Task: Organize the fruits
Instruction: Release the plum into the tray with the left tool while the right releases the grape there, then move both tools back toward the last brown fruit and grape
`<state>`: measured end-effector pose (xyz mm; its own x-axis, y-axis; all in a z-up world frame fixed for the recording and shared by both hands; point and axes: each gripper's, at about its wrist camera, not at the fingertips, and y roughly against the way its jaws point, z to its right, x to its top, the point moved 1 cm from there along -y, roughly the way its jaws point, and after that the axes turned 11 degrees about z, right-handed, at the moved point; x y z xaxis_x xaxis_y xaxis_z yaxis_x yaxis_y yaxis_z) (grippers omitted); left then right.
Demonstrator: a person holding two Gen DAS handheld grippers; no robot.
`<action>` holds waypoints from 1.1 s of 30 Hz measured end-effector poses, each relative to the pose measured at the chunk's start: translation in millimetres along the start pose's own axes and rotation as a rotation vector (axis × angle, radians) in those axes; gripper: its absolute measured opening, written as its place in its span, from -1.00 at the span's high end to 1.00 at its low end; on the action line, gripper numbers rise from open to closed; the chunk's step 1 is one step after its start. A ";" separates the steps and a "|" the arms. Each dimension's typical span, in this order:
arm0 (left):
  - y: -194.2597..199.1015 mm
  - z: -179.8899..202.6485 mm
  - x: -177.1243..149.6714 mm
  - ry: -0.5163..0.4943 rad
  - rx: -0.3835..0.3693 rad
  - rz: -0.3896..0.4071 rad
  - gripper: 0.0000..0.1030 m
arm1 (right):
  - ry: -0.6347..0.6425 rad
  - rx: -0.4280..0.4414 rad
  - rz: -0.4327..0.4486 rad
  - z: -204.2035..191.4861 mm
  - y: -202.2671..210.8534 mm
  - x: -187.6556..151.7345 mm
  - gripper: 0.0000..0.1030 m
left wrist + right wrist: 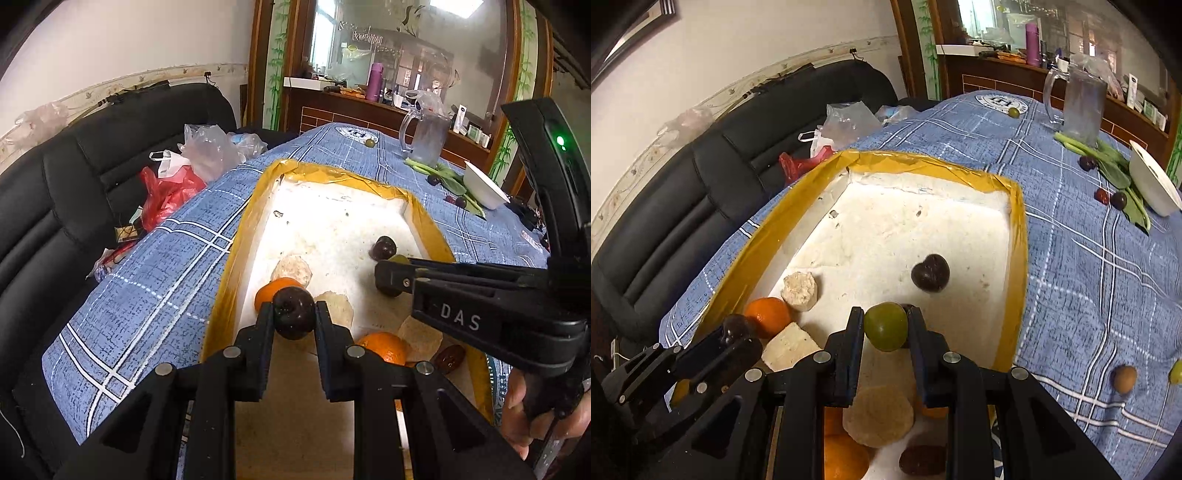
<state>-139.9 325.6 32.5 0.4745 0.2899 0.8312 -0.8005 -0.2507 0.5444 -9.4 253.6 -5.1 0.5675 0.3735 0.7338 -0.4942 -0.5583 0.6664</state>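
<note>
- Left wrist view. Left gripper point(294, 312): fingers closed on a dark plum point(294, 313), pads on its two sides, held above the near left part of the foam tray point(332, 221).
- Tray: white foam with yellow-taped rim, resting on the blue plaid counter point(147, 280). Contents seen here: an orange point(267, 291) just behind the held plum, a second orange point(384, 347) near right, pale foam pieces, another dark plum point(384, 246) toward the right wall.
- Right gripper point(391, 282): enters from the right over the tray; its load is mostly hidden here.
- Right wrist view. Right gripper point(885, 326): fingers closed on a green plum point(885, 325), gripped across its middle, above the near centre of the tray point(1019, 258).
- Left gripper point(735, 332): lower left, with the dark plum point(733, 326) at its tips beside the orange point(767, 316).
- Loose fruit outside the tray: dark plums point(1087, 162) by the greens far right, a brown fruit point(1124, 378) near right on the counter point(1089, 295).
- Handling note, judged: lower each fruit close to the foam floor before opening the fingers, since round fruit will likely roll; pick bare floor clear of oranges and foam pieces; keep the two grippers apart while releasing.
</note>
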 end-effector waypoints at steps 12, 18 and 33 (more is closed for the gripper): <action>-1.8 -4.3 0.4 0.057 -0.045 -0.024 -0.13 | -0.006 0.036 0.020 -6.0 -0.1 4.7 0.24; 8.7 8.0 3.6 0.003 -0.019 0.010 -0.32 | 0.011 0.029 0.064 -8.0 14.7 8.3 0.08; 43.8 39.5 13.5 -0.069 -0.020 0.053 -0.45 | -0.061 -0.003 0.128 37.5 71.2 -5.8 0.08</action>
<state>-154.1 282.1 72.0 0.4549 0.2118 0.8650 -0.8320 -0.2453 0.4976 -23.2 183.9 33.2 0.5384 0.2538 0.8036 -0.5672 -0.5960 0.5683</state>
